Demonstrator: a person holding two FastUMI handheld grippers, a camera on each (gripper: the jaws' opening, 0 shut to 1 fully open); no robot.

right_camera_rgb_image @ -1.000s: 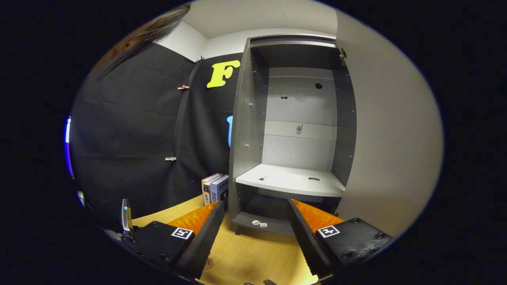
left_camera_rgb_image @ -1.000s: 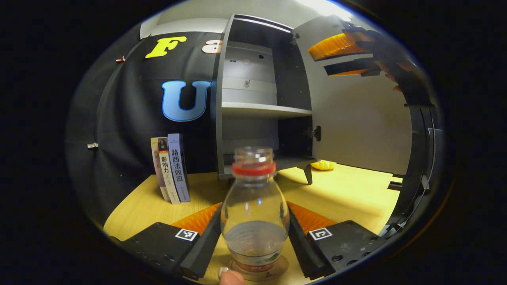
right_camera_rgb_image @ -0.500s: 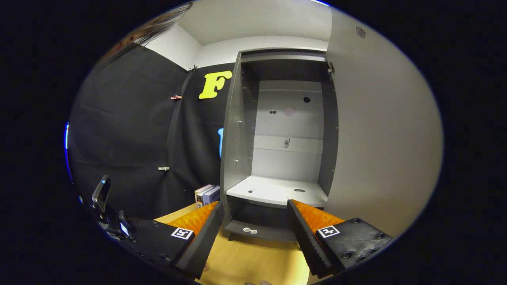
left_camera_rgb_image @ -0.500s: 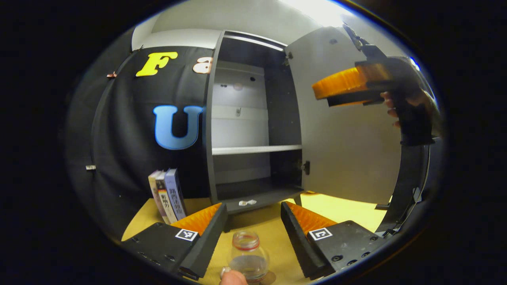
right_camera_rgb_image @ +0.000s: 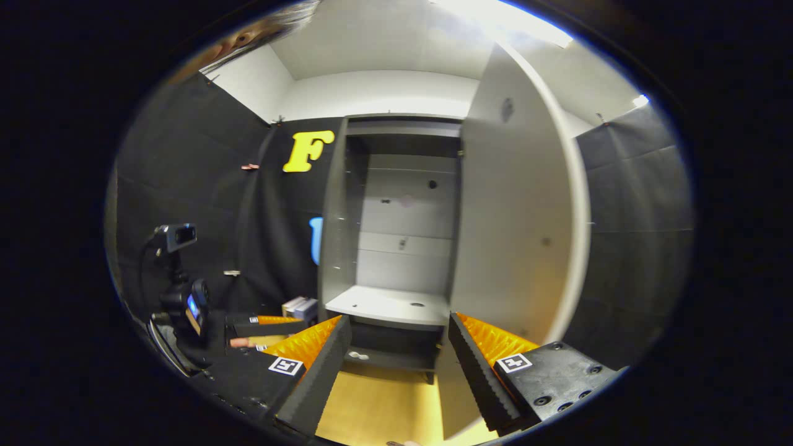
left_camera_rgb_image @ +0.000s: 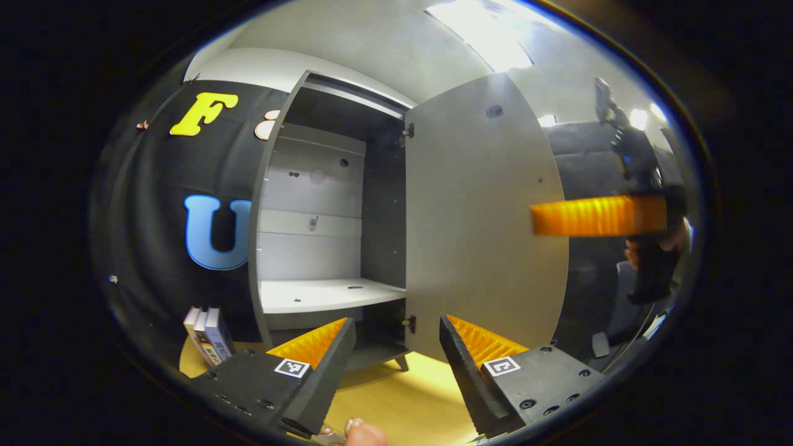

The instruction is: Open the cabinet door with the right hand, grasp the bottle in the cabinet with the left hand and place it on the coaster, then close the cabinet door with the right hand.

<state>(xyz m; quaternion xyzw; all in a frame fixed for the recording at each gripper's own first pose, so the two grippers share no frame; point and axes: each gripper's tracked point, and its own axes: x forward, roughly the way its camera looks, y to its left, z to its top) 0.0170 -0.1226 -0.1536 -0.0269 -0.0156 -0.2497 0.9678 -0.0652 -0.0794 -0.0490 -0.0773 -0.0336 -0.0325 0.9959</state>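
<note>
**Cabinet open above the wooden bench**

The pale wooden bench [left_camera_rgb_image: 396, 402] runs beneath a grey cabinet [left_camera_rgb_image: 310, 235]. The left tongs [left_camera_rgb_image: 396, 347] are spread apart, grasping nothing, above the bench. The right tongs [right_camera_rgb_image: 396, 347] are likewise released, facing the cabinet door [right_camera_rgb_image: 514, 229], which stands swung wide. The cabinet's white shelf [left_camera_rgb_image: 322, 294] is bare. Books [left_camera_rgb_image: 207, 334] lean left of the cabinet. The bottle's whereabouts can't be told.

Books [left_camera_rgb_image: 207, 334] stand left of the cabinet [left_camera_rgb_image: 322, 248] on the table [left_camera_rgb_image: 396, 402].

Book [left_camera_rgb_image: 214, 337] spine lettering too small to read.
</note>
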